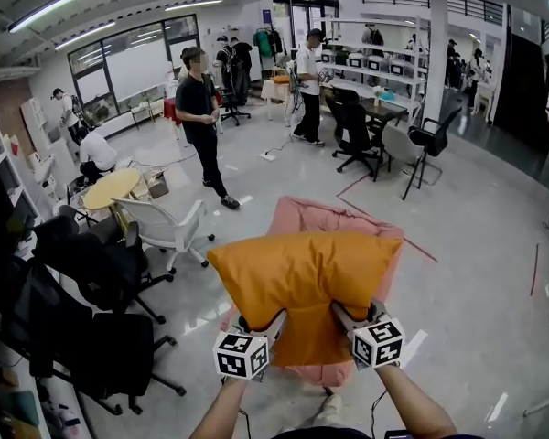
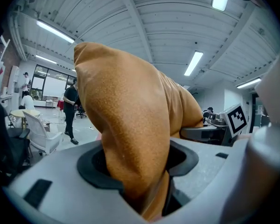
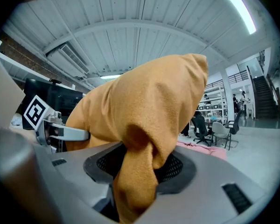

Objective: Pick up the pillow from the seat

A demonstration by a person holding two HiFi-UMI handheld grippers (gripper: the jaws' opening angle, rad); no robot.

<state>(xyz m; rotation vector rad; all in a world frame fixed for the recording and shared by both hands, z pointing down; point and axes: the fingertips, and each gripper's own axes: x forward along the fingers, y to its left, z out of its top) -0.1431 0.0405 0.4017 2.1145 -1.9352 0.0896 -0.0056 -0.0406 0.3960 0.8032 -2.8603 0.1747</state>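
White office chair [image 1: 165, 229] near round yellow table [image 1: 110, 188] at left; person in black [image 1: 201, 117] standing mid-floor; black chairs [image 1: 355, 131] farther back.

A glossy grey floor [image 1: 476, 245] carries everything here. The pink seat [image 1: 302, 216] rests directly on it, low and soft, with only its upper edge and lower rim showing. Just left of the seat stands a white chair [image 1: 160, 227], and beyond that a cluster of black office chairs [image 1: 91, 277] near a round yellow surface [image 1: 110, 188]. Red tape lines [image 1: 533, 268] mark the floor to the right of the seat. Farther back, more black chairs [image 1: 354, 131] stand on it and a thin cable [image 1: 279, 149] trails across it.
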